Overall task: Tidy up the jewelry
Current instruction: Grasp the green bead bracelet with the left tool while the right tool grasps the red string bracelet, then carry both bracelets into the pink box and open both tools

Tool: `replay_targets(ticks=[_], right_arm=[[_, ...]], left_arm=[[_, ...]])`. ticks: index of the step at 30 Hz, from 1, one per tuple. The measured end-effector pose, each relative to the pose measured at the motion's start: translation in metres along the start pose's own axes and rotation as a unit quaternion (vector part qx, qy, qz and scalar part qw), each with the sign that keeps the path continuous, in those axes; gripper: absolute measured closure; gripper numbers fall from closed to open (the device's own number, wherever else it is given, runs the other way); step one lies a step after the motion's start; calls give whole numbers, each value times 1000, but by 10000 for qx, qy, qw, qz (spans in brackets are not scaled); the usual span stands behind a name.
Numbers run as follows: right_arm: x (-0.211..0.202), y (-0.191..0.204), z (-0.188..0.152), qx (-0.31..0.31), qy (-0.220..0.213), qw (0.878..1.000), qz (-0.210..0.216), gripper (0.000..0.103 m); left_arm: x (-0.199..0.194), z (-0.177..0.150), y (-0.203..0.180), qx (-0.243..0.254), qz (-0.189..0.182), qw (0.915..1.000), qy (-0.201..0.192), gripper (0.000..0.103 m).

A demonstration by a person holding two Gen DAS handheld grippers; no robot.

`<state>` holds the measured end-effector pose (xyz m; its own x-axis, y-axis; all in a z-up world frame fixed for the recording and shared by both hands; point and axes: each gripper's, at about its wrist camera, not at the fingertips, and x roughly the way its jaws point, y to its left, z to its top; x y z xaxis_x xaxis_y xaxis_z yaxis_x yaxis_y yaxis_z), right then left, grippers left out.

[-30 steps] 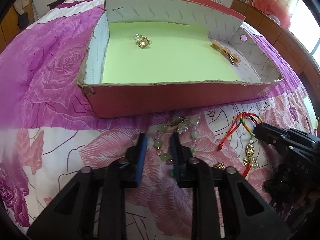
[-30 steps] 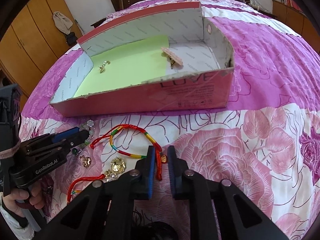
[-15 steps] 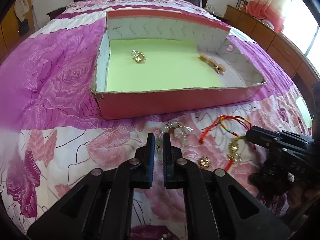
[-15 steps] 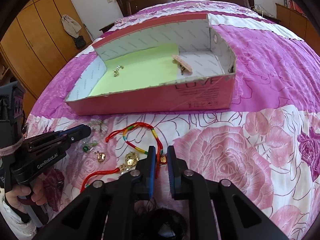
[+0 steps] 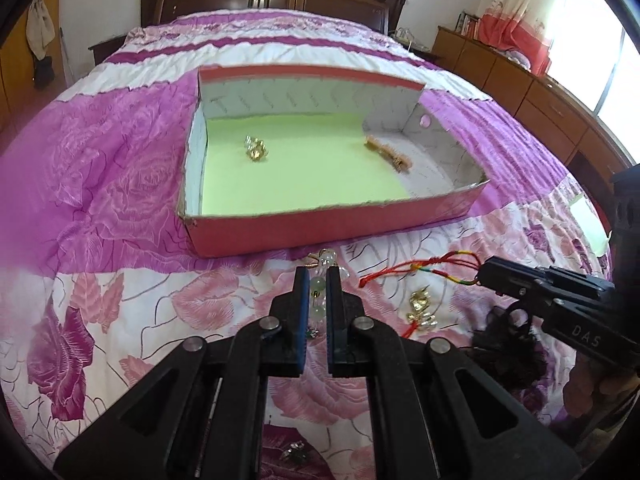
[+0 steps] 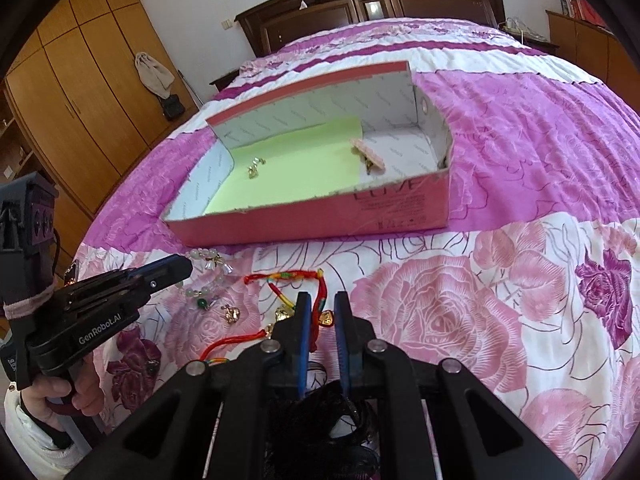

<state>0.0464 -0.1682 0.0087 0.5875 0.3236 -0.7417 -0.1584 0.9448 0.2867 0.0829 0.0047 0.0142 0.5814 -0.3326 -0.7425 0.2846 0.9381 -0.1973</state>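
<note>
Box point(image 5: 332, 222) holds earring point(image 5: 256, 151) and hairclip point(image 5: 390, 155).

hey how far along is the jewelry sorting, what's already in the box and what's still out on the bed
Done: a gold earring and a pink hair clip lie in the red box. In hand: the left gripper is shut on the pale green bead bracelet, and the right gripper is shut on the red cord bracelet. Left: small gold charms on the bedspread.

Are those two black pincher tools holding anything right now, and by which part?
Left gripper pinches the pale bead bracelet by its strand; right gripper pinches the red cord partway along.
</note>
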Motion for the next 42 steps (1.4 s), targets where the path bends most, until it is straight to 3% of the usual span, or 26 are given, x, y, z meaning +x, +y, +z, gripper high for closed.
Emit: replay_targets(ticks=[23,42], right_arm=[[-53,25,20,-289,-792,9964,104,90],[-76,24,49,-395,-1268,9911,28,90]], left_arm=[[-61,32,-11,20,-18,9949,-1006,103],[-70,44,-8,5,78,9921,-1252,103]])
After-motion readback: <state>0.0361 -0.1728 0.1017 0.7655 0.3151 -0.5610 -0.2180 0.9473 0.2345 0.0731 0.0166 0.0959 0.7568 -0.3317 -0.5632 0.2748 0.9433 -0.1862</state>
